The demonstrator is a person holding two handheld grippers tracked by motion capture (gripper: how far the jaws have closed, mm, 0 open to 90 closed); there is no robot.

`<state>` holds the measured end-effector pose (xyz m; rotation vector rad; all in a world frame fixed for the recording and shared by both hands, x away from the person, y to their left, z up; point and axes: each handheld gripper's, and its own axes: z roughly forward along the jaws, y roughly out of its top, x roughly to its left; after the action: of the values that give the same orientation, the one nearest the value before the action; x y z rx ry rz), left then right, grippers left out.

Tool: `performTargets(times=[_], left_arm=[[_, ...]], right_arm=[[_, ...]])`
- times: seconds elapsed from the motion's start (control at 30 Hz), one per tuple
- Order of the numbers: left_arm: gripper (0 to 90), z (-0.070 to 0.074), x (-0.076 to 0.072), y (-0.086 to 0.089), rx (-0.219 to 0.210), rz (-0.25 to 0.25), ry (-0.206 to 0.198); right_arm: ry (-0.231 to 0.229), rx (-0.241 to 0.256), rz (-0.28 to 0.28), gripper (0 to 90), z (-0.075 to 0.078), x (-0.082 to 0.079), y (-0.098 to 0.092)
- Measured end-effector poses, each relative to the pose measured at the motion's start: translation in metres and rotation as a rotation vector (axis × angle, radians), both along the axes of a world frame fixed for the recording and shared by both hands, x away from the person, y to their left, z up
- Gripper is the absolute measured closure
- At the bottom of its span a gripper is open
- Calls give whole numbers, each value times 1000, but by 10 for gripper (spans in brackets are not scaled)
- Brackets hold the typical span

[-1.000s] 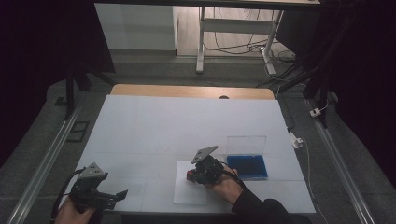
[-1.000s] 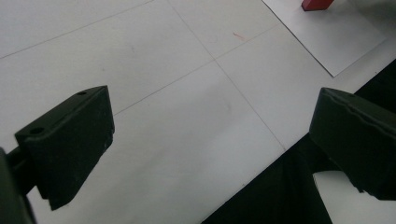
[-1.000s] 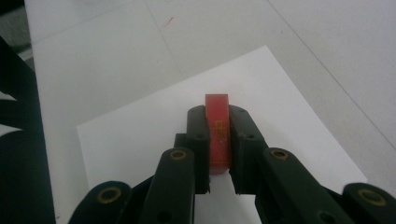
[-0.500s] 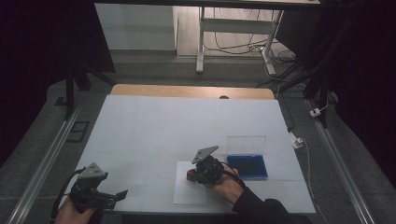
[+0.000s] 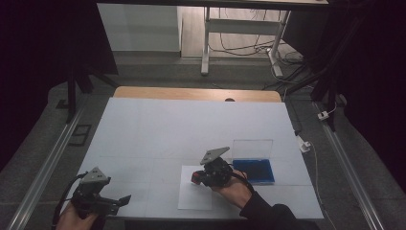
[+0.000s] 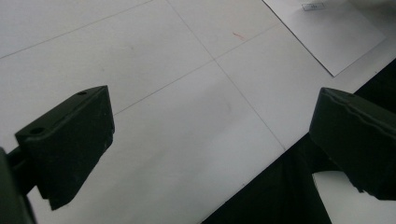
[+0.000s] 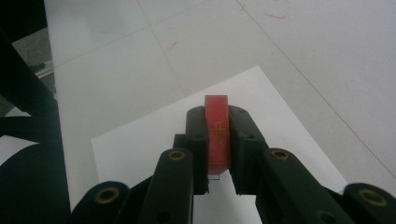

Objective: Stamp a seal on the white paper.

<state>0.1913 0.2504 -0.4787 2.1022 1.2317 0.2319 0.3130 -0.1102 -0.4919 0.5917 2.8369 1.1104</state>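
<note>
One red block (image 7: 217, 133) stands on edge, long axis running away along the jaws, clamped by the right gripper (image 7: 217, 140) above white paper (image 7: 140, 144); left gripper (image 6: 210, 149) gapes wide, holding nothing.

Red flat block (image 7: 217, 133), thin, slab-like, faint yellowish markings on the narrow face; held on edge, upright, clamped between the two black jaws of the right gripper (image 7: 217, 140), top edge poking just past the jaw tips. Sits over the white paper sheet (image 7: 154, 135) near the table's front edge; contact with sheet can't be told; blue case (image 5: 253, 170) just beside, on its right.
</note>
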Motion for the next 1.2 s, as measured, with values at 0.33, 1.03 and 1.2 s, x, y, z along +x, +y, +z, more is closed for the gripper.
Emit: performTargets(times=[0.33, 1.03, 1.2], left_arm=[[1, 0, 0, 1, -3, -2, -1], [2, 0, 0, 0, -5, -2, -2], [2, 0, 0, 0, -5, -1, -1]], right_arm=[[-2, 15, 9, 798, 8, -2, -5], [-40, 51, -62, 798, 28, -2, -36], [-56, 59, -82, 798, 33, -2, -48]])
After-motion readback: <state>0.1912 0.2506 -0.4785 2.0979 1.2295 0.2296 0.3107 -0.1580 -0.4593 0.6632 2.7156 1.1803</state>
